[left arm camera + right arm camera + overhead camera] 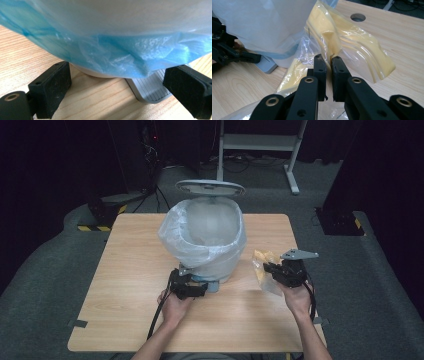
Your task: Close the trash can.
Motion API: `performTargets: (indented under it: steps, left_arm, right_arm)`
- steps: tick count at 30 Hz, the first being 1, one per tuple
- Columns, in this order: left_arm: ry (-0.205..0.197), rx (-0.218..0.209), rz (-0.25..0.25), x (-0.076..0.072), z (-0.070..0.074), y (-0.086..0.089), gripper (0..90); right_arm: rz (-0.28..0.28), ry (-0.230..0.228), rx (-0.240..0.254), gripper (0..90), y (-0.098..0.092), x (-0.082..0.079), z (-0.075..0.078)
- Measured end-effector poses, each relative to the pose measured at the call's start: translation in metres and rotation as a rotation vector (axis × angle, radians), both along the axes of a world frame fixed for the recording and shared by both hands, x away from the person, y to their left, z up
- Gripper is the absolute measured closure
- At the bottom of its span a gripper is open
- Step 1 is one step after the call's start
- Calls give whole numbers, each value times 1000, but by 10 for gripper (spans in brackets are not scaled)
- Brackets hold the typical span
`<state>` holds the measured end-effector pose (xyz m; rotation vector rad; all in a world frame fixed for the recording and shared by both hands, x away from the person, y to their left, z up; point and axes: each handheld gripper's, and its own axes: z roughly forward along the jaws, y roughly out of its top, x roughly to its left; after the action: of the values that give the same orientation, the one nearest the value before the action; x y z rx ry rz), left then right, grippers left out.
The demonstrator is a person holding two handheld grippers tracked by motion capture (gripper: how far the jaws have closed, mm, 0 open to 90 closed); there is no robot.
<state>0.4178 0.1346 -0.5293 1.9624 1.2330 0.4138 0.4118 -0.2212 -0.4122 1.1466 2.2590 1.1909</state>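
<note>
While our right claw [329,62] is clamped on the clear bag of yellow stuff [359,50], it hangs just above the worktop [125,285], right beside the lined bin [207,237], lid up, left claw [120,87] spread wide at the bin's pedal [150,88].

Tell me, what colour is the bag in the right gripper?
Clear with yellow inside; the bag shows best in the right gripper view.

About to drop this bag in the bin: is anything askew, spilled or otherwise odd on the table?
Nothing spilled or damaged. The bin stands upright with its lid up and the liner folded over the rim. The right gripper pinches a crumpled clear bag of yellow pieces beside the bin. The left gripper, jaws open, sits at the pedal.
</note>
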Motion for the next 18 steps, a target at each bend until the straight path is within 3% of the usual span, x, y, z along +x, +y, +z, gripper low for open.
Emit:
performTargets:
  steps: [9,18]
  left_arm:
    - [-1,2,-1,0,0,0,81]
    - [-1,3,-1,0,0,0,81]
  right_arm:
    - [28,-26,-7,844,2,-4,16]
    - [47,-59,32,843,-3,-10,34]
